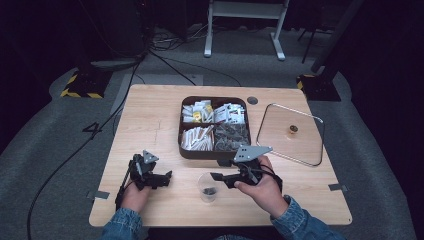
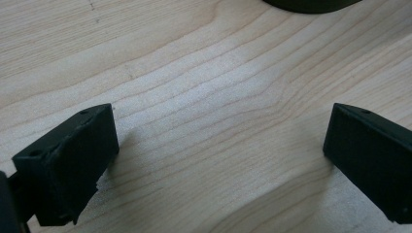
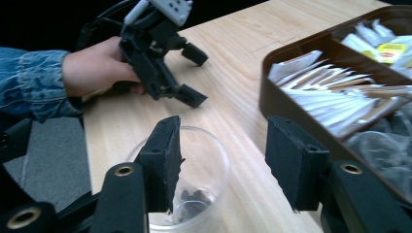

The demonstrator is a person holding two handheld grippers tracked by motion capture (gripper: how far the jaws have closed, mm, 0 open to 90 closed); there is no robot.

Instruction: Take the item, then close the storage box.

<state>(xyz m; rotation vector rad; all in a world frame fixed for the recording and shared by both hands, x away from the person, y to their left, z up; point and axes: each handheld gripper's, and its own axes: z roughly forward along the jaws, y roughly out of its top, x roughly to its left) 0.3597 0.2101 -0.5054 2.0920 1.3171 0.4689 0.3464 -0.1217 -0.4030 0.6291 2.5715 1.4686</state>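
While the right gripper (image 1: pixel 216 176) hangs open over the clear cup (image 1: pixel 207 186), nothing between its pads, bare table (image 1: pixel 160 130) lies leftward. Just behind stands the compartment box (image 1: pixel 214 152). Well apart, the left gripper (image 1: pixel 167 176) rests open.

My surface (image 1: pixel 150 115) is a pale wooden top with visible grain, and it stands on grey carpeted floor (image 1: pixel 50 140). On it, toward the far middle, sits a dark brown box (image 1: pixel 200 152) split into four compartments holding white packets, yellow-marked sachets and dark wrapped pieces; just to its right lies a clear glass lid (image 1: pixel 280 135) with a small knob, flat and apart from the box. Near my edge a clear plastic cup (image 1: pixel 208 187) stands upright with something small and dark in its bottom, and a grey round plug (image 1: pixel 252 100) sits in the surface just behind the box's far right corner.
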